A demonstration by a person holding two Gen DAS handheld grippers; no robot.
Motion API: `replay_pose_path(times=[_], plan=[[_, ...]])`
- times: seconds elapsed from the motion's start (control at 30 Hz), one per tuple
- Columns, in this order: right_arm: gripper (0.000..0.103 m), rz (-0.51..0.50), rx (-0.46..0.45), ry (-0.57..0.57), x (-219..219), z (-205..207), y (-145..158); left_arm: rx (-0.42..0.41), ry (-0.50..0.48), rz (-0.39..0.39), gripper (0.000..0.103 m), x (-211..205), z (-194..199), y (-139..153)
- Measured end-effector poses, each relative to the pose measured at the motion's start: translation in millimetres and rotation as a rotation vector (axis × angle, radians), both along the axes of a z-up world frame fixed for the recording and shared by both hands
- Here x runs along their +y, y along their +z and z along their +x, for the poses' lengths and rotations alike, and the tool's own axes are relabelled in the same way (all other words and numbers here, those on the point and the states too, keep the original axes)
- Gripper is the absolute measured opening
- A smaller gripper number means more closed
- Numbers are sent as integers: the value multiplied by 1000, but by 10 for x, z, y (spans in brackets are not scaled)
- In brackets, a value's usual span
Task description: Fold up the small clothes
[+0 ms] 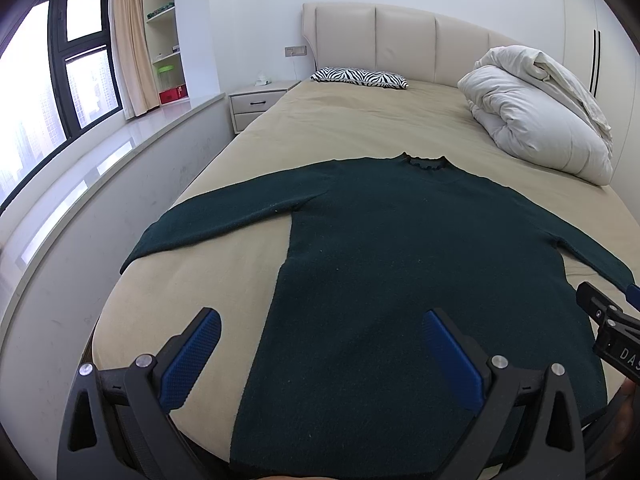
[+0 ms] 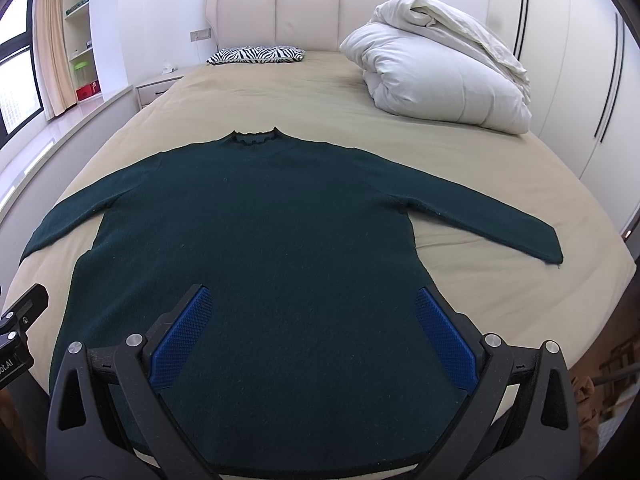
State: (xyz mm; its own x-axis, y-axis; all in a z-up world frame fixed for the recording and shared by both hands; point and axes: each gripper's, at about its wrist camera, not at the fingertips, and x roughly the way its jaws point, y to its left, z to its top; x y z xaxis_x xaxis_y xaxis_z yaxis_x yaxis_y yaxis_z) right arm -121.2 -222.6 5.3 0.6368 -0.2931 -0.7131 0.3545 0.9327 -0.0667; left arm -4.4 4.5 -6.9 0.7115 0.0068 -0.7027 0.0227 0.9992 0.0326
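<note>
**Item 1: dark green sweater, laid flat on bed**

We record 1 dark green sweater (image 2: 256, 240) spread front-up on the beige bed (image 2: 320, 92), ruffled collar toward the headboard (image 2: 276, 8), hem at the near edge. Both sleeves lie angled outward; the right cuff rests on bare sheet, the left reaches the bed's left edge.

We hold 2 grippers above the hem. The left gripper (image 1: 320, 354) has its blue fingers (image 1: 192, 360) spread wide, straddling the sweater's left side edge, gripping nothing. The right gripper (image 2: 312, 336) is likewise spread wide over the right half of the body, empty.

Also listed: 1 zebra-print pillow (image 2: 256, 54), 1 folded white duvet (image 2: 436, 68), 1 nightstand (image 1: 256, 104), wardrobe doors (image 2: 568, 64) at right.
</note>
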Motion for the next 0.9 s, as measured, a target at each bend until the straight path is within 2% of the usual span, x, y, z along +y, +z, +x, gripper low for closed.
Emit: replay_pose_path(times=[0.9], plan=[[103, 3, 6, 3, 48, -19, -71, 2, 1, -1, 103, 1, -3, -12]])
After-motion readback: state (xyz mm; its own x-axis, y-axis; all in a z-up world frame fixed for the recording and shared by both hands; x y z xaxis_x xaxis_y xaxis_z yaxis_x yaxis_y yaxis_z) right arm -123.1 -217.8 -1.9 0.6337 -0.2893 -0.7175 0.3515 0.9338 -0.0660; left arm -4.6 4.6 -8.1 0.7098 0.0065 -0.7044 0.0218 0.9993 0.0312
